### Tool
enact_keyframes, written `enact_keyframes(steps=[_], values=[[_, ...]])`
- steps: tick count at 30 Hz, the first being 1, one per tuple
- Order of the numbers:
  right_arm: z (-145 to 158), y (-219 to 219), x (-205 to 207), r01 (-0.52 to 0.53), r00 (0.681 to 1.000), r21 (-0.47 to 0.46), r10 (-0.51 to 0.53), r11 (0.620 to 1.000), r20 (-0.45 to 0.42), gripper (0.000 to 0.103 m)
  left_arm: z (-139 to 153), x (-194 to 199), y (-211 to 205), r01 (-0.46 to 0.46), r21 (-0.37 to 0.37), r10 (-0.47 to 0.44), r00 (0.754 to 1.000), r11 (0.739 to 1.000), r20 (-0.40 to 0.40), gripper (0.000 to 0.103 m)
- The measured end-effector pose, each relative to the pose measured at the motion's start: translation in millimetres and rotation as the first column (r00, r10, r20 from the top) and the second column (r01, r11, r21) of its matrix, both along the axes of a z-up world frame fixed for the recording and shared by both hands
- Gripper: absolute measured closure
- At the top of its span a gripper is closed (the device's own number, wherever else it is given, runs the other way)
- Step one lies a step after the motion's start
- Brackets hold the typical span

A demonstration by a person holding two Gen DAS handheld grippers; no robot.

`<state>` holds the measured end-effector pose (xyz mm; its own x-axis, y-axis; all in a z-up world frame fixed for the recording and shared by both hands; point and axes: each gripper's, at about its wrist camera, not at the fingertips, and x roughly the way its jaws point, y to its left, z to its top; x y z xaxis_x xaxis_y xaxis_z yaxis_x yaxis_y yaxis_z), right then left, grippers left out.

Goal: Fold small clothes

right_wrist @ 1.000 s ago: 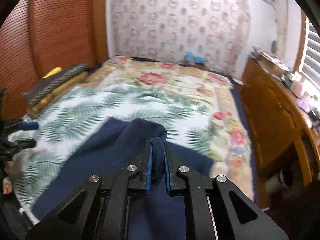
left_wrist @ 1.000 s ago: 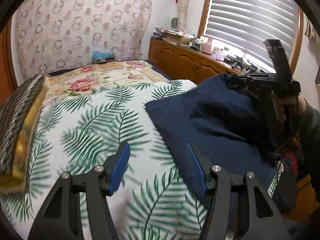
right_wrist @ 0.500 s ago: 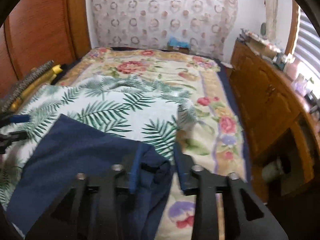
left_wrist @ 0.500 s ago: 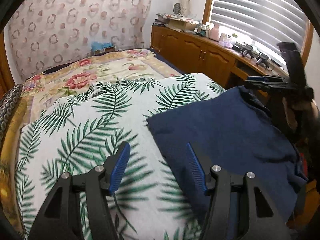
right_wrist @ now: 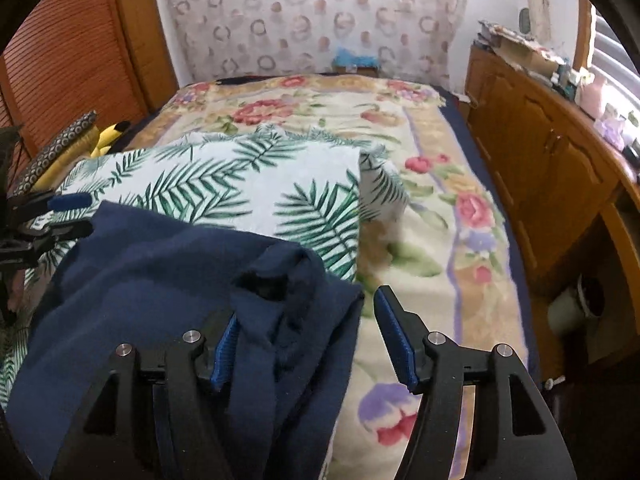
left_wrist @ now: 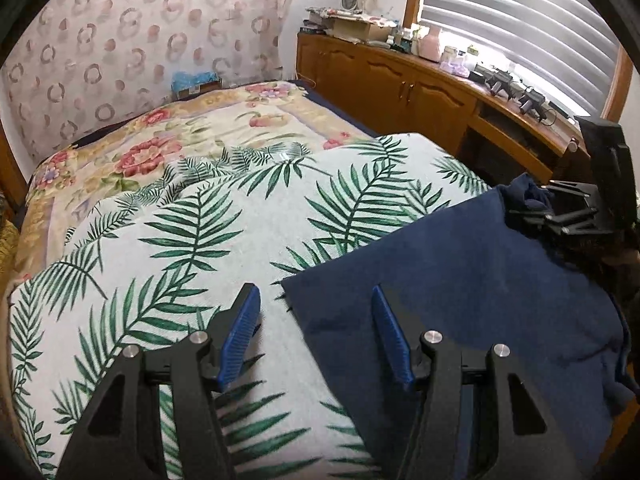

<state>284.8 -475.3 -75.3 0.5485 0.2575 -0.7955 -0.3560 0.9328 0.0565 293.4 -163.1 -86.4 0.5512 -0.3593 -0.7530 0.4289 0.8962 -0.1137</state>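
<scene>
A dark blue garment [left_wrist: 472, 292] lies spread on the palm-leaf cloth [left_wrist: 192, 240] over the bed. My left gripper [left_wrist: 316, 332] is open, its jaws straddling the garment's near-left corner. My right gripper [right_wrist: 312, 336] is open; a bunched fold of the garment [right_wrist: 280, 280] lies between its jaws, loose. In the left wrist view the right gripper [left_wrist: 560, 216] sits at the garment's far right corner. The left gripper [right_wrist: 52, 216] shows at the left edge of the right wrist view.
A floral blanket [right_wrist: 420, 184] covers the bed beyond the leaf cloth. A wooden cabinet [left_wrist: 420, 88] with clutter on top runs along the right, under the blinds. A patterned cushion and a yellow toy [right_wrist: 76, 140] lie by the wooden wall on the left.
My right gripper opened and let go of the garment's corner, which dropped from lifted to lying flat on the bed. My left gripper stayed open and moved in toward the garment's near corner.
</scene>
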Motion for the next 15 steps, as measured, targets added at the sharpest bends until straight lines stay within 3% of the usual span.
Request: enact_keyframes(steps=[9, 11, 15], values=[[-6.2, 1.5, -1.7, -0.028, 0.999, 0.033, 0.028, 0.999, 0.018, 0.040, -6.6, 4.6, -1.6, 0.000, 0.009, 0.000, 1.000, 1.000, -0.007, 0.046], [-5.8, 1.9, -3.0, -0.042, 0.999, 0.046, 0.041, 0.998, 0.022, 0.045, -6.6, 4.8, -1.6, -0.001, 0.007, 0.001, 1.000, 1.000, -0.008, 0.046], [-6.4, 0.2, -4.8, -0.054, 0.998, 0.055, 0.052, 0.997, 0.032, 0.047, -6.4, 5.5, -2.0, -0.004, 0.009, 0.004, 1.000, 1.000, -0.007, 0.046]])
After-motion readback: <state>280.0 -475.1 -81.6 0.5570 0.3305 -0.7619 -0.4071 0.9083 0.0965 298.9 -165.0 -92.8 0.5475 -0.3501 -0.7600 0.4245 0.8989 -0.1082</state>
